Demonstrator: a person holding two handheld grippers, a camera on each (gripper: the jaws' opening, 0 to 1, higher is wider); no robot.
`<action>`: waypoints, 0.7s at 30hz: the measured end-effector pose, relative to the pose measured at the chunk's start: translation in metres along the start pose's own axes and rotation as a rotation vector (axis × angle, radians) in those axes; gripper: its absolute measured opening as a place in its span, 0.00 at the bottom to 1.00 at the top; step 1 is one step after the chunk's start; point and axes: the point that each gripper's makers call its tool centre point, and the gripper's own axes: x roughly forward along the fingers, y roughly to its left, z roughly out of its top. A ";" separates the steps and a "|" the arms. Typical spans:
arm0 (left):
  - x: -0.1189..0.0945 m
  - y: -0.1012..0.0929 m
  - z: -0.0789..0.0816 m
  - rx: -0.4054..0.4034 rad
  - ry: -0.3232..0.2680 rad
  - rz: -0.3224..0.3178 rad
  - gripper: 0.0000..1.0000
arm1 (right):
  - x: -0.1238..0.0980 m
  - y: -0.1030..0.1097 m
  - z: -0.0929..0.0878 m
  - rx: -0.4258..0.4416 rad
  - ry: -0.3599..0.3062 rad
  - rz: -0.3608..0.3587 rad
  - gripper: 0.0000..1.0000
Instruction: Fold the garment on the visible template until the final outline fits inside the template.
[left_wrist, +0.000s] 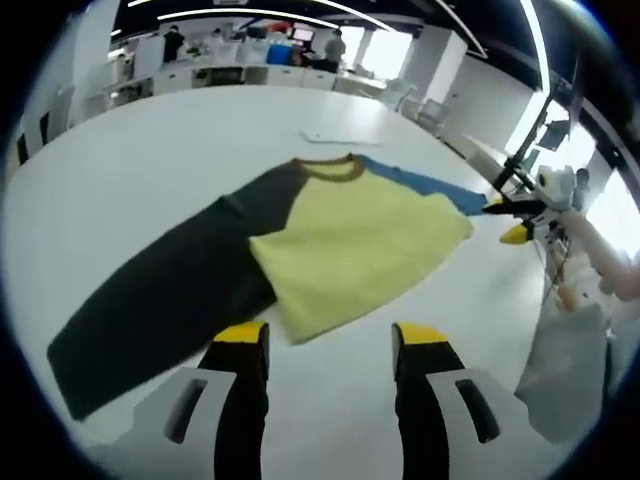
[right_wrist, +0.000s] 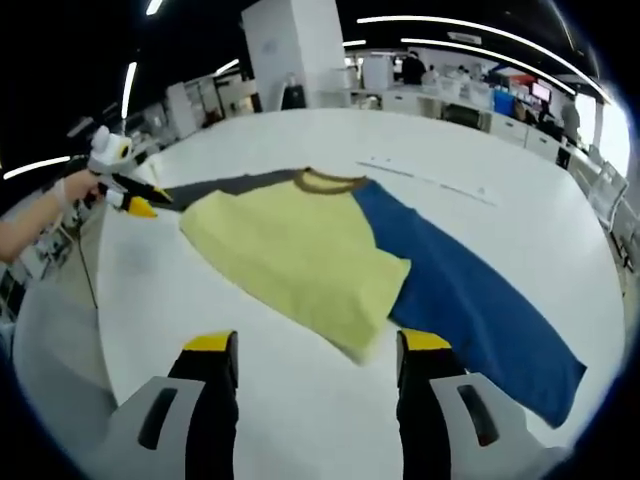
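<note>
A long-sleeved shirt lies spread on the white table (left_wrist: 150, 170). Its body (left_wrist: 350, 240) is yellow, the collar (left_wrist: 330, 168) brown, one sleeve (left_wrist: 160, 300) dark grey and the other sleeve (left_wrist: 430, 185) blue. My left gripper (left_wrist: 330, 350) hovers open just short of the yellow hem, nothing between its jaws. In the right gripper view the yellow body (right_wrist: 300, 255) sits ahead, with the blue sleeve (right_wrist: 480, 300) running to the lower right. My right gripper (right_wrist: 315, 360) is open, also near the hem. Each gripper appears in the other's view by a sleeve end: right gripper (left_wrist: 515, 215), left gripper (right_wrist: 135, 200).
A faint thin line (right_wrist: 430, 178) marks the table beyond the collar. A person's arm (right_wrist: 30, 225) reaches in from the table's side, and a hand (left_wrist: 600, 250) shows at the far edge. Desks, chairs and people stand at the back of the room.
</note>
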 end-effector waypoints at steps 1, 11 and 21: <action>0.000 0.001 0.000 -0.003 -0.001 0.004 0.44 | 0.000 -0.001 0.000 0.005 -0.001 0.001 0.61; 0.006 0.005 0.000 -0.020 -0.004 0.016 0.43 | 0.005 -0.003 -0.005 0.018 0.019 0.003 0.57; 0.013 0.011 -0.006 -0.016 0.020 0.029 0.38 | 0.009 -0.004 -0.007 0.017 0.022 0.007 0.55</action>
